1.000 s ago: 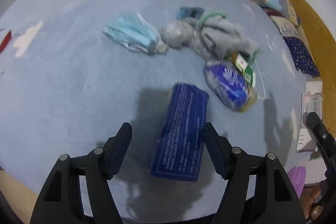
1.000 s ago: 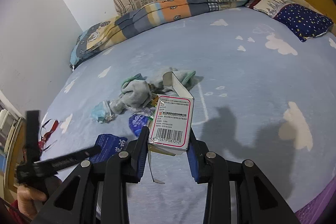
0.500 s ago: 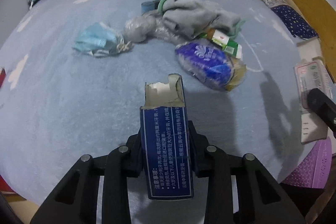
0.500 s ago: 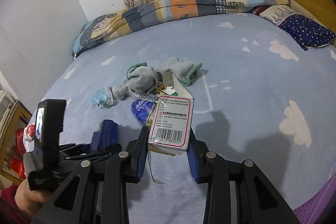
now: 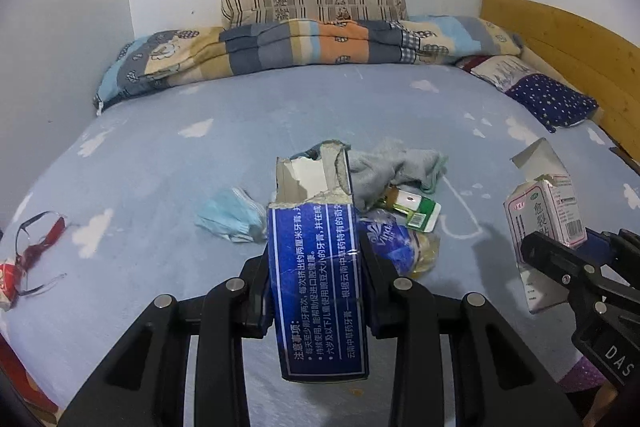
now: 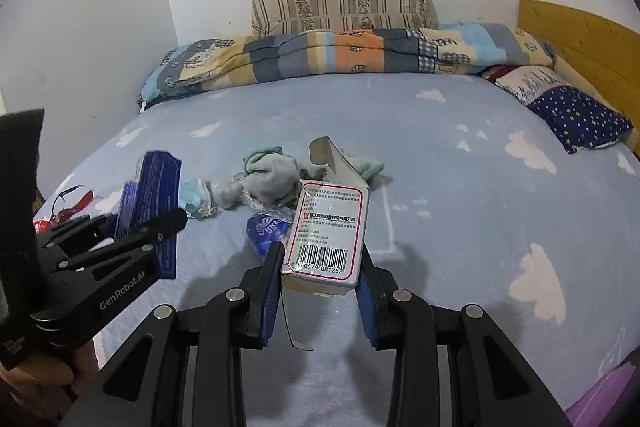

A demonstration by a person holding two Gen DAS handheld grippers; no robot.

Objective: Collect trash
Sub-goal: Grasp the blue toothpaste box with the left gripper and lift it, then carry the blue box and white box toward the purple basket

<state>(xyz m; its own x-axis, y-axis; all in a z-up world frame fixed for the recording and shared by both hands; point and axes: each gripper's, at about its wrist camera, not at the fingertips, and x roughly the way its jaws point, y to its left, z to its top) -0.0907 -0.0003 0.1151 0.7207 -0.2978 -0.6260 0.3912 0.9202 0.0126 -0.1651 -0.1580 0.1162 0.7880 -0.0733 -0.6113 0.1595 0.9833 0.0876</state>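
Trash in hand: torn blue toothpaste box [image 5: 318, 283] clamped across sides by left gripper [image 5: 316, 291]; white medicine box [image 6: 326, 233] clamped by right gripper [image 6: 322, 273], both raised above bed [image 6: 460, 195]. Judged light, crushable cardboard; grip mid-body, gently.

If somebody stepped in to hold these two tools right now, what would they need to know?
Left tool: shut on the torn blue box, lifted off the bed.
Right tool: shut on the white medicine box, flap open.
Done: both boxes picked up.
Still on the bed: blue face mask, blue wrapper, green-labelled carton, crumpled clear plastic. Grey socks lie among them.
No bin in view.
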